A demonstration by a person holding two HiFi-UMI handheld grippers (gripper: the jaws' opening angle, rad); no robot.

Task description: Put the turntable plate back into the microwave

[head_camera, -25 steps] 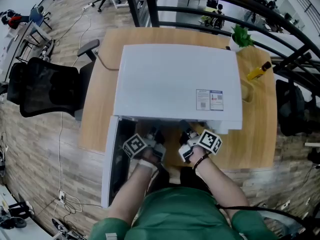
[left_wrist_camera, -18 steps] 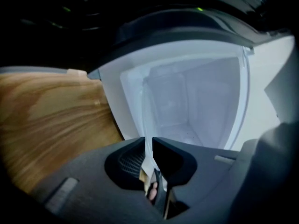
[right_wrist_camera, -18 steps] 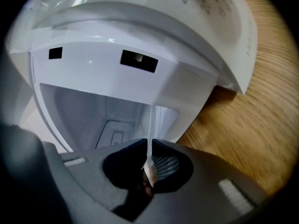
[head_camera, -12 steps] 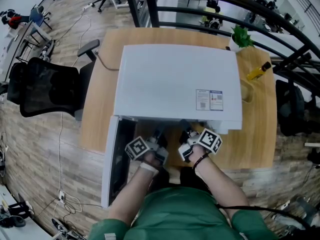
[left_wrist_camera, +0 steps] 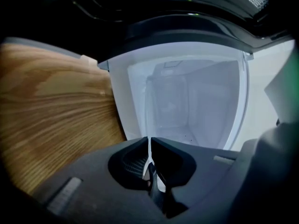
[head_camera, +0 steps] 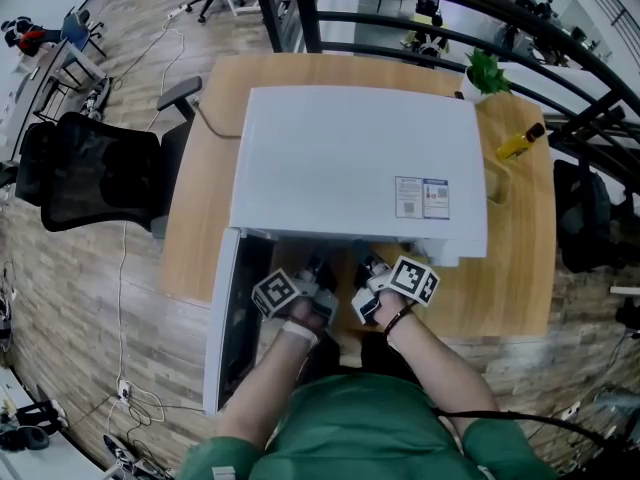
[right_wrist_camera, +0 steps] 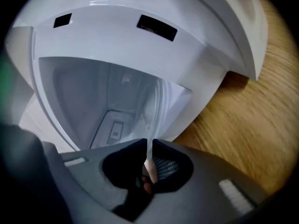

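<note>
Head view: left gripper (head_camera: 318, 267), right gripper (head_camera: 365, 267) face microwave (head_camera: 350, 158).

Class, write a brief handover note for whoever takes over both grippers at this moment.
Left gripper: jaws have just been closing, shut on the rim of the clear glass turntable plate.
Right gripper: shut on the same plate.
Plate: held before the open cavity of the white box-shaped microwave, not seated inside.
Done: plate is at the opening.
To do: slide it in, set it down, release.
</note>
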